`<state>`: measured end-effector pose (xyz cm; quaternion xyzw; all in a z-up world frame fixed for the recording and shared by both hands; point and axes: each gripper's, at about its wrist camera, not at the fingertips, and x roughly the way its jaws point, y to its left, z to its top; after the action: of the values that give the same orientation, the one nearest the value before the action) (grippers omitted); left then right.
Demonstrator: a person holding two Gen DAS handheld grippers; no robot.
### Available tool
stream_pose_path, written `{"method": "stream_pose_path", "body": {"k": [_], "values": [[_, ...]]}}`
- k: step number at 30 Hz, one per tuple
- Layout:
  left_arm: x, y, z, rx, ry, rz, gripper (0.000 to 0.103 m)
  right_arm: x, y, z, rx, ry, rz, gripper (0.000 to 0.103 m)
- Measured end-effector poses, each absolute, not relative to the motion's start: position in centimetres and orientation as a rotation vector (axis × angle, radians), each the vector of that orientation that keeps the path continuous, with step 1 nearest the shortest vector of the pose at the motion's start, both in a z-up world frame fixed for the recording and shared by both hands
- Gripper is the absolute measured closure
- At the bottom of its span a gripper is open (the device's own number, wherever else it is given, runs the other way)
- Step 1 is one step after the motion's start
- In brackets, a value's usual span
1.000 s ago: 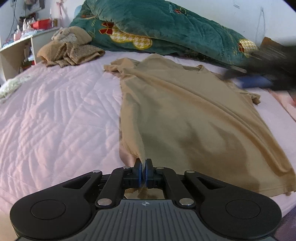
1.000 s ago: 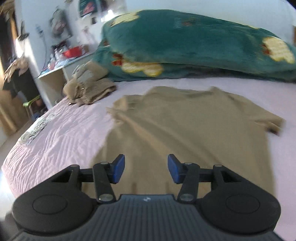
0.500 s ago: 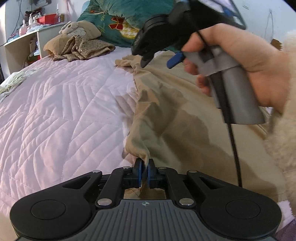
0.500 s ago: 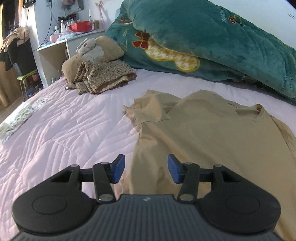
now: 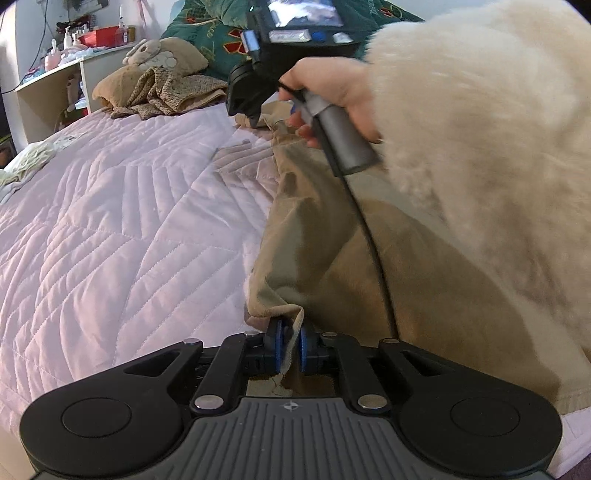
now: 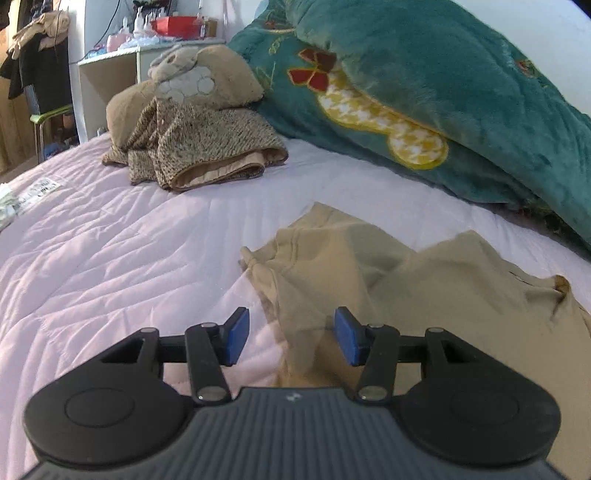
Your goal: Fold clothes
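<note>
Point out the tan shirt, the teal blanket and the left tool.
tan shirt (image 6: 424,280): right wrist view, flat cloth near the collar.
teal blanket (image 6: 461,74): right wrist view, plush upper face.
left tool (image 5: 290,345): left wrist view, between its blue pads.

T-shirt (image 6: 388,288) lies on bed (image 6: 129,258), blanket (image 6: 424,92) behind.

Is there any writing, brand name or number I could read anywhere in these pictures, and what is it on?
No text is legible.
Teal blanket: gold script embroidered beside the bow, too blurred to read.
Paper slip on the bed: dark print, too small.
Screen and buttons on the right gripper's housing: blurred.
Left gripper and right gripper bodies: only a small emblem, no letters.
Bottles on the shelf: labels unreadable.
</note>
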<state>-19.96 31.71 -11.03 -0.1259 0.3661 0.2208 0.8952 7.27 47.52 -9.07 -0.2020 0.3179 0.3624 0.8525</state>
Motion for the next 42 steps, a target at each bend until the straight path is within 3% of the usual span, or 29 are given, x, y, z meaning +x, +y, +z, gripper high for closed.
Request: {"method": "stream_pose_path", "body": {"k": [10, 13, 15, 17, 32, 42], "values": [[-20.3, 31.5, -11.2, -0.261, 0.744, 0.461, 0.09, 8.7, 49.5, -11.4, -0.494, 0.671, 0.782, 0.053], [-20.3, 31.7, -11.2, -0.268, 0.74, 0.46, 0.09, 8.9, 49.5, -11.3, -0.508, 0.662, 0.784, 0.067], [-20.3, 31.8, -11.2, -0.271, 0.738, 0.461, 0.09, 9.1, 49.3, -11.3, -0.505, 0.656, 0.783, 0.087], [-20.3, 31.8, -11.2, -0.274, 0.737, 0.461, 0.092, 9.4, 49.0, -11.3, -0.5, 0.651, 0.773, 0.094], [-20.2, 30.9, -9.9, -0.257, 0.73, 0.474, 0.092, 9.8, 44.5, -6.4, -0.371, 0.539, 0.692, 0.095], [-19.1, 27.6, -7.5, -0.205, 0.668, 0.387, 0.092, 13.2, 34.9, -3.4, -0.165, 0.561, 0.564, 0.095]]}}
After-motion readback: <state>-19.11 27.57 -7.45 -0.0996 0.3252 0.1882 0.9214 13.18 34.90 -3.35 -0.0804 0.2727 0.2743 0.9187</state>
